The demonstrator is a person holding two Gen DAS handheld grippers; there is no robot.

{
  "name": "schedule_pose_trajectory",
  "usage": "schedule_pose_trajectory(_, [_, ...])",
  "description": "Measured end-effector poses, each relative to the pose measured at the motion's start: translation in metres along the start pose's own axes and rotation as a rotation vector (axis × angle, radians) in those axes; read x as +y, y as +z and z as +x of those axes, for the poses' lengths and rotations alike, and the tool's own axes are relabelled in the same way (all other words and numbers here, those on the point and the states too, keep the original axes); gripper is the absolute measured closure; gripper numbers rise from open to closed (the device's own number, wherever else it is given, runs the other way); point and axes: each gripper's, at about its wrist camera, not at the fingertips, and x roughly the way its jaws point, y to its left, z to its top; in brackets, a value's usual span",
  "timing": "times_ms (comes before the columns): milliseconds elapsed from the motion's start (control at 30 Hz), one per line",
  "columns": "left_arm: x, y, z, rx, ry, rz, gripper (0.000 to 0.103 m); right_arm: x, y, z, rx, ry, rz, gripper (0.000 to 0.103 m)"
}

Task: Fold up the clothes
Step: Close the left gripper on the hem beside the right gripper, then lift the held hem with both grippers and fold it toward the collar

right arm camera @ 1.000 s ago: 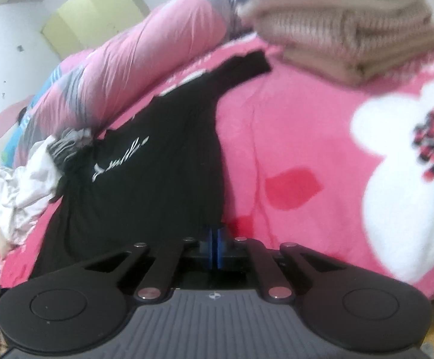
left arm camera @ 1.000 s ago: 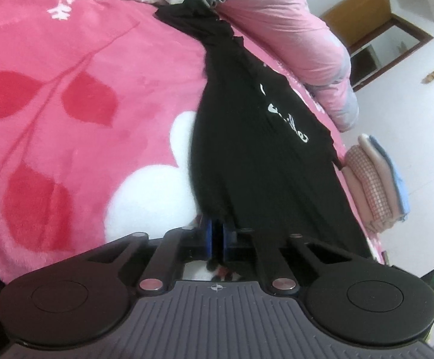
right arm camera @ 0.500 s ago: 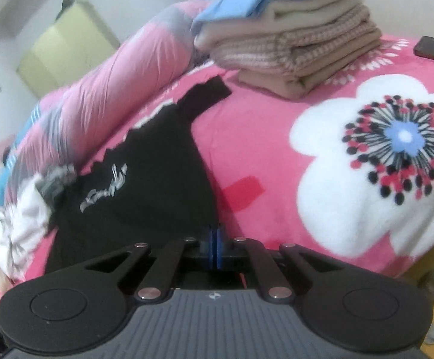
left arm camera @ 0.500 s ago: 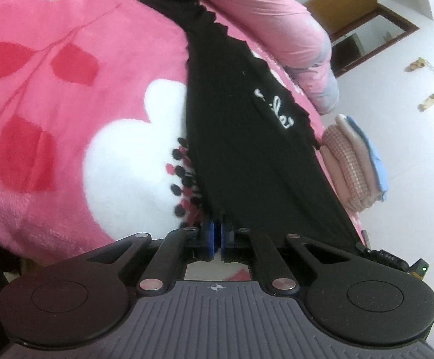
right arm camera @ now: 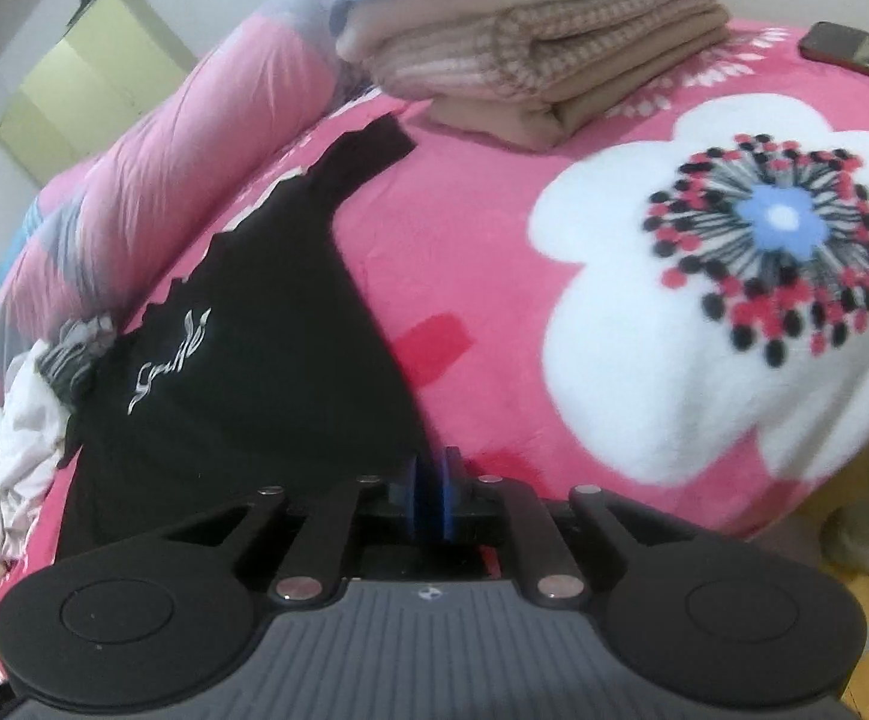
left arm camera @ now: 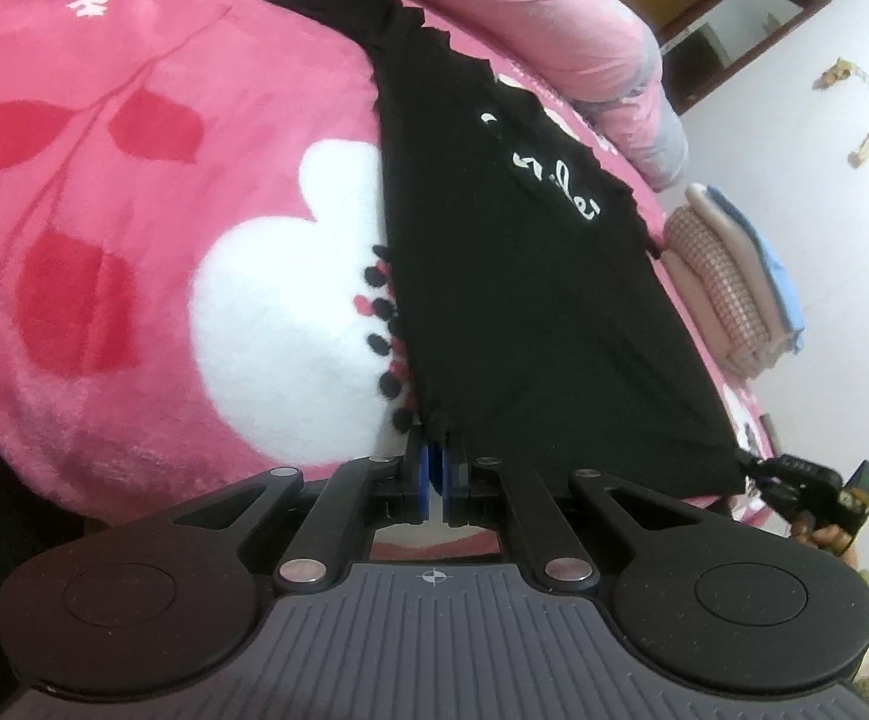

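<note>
1. The left gripper stays clamped on the shirt hem.
2. The right gripper has just been opening; its pads now stand slightly apart at the hem corner.
3. The shirt lies stretched on the blanket, pulled nearer the edge than before.

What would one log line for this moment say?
stage: black shirt stretched flat on pink blanket | left claw: shut on shirt hem | right claw: jaws just opening, other hem corner between them
</note>
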Motion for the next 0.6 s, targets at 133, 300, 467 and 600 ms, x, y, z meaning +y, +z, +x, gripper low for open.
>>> schedule_pose_trajectory(133, [0.000,0.001,-0.003,-0.001,0.003,0.024,0.101,0.023,0.007,-0.017,-0.089,-0.087,-0.070,0.091])
schedule_pose_trajectory(300, [0.000,-0.001,-0.003,0.005,0.005,0.051,0.101,0.113,-0.004,0.004,-0.087,0.042,-0.342,0.091])
schedule_pose_trajectory(467, [0.002,-0.009,-0.004,0.011,0.009,0.059,0.101,0.222,-0.084,0.072,-0.010,0.111,-0.867,0.091])
schedule_pose_trajectory(600, [0.013,-0.015,-0.007,0.026,0.003,0.020,0.101,0.265,-0.166,0.081,-0.050,0.144,-1.231,0.095])
